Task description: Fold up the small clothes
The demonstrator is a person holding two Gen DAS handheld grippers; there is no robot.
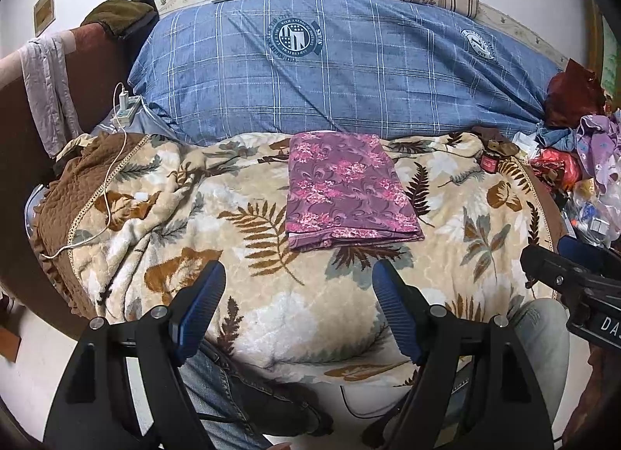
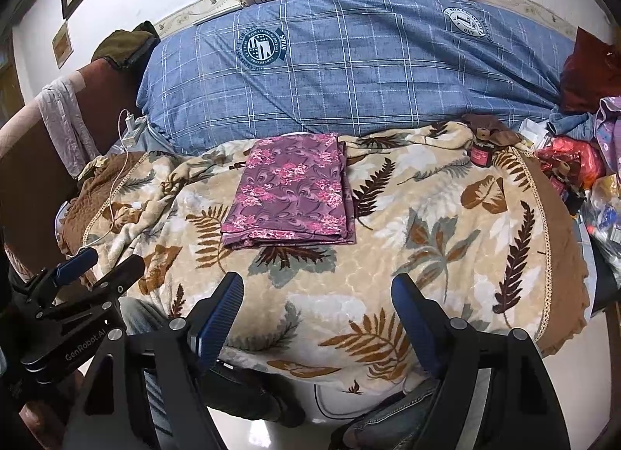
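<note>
Both fingers (image 1: 299, 275) (image 2: 317, 289) wide apart, empty; folded purple cloth (image 1: 349, 190) lies beyond, untouched.

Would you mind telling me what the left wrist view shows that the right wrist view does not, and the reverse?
Only the left wrist view: the left claw head-on, open and empty, and the right claw entering at its right edge.

Only the right wrist view: the right claw head-on, open and empty, and the left claw at lower left.

Both: the folded purple floral cloth lying flat on the leaf-print blanket, before the blue checked quilt.
</note>
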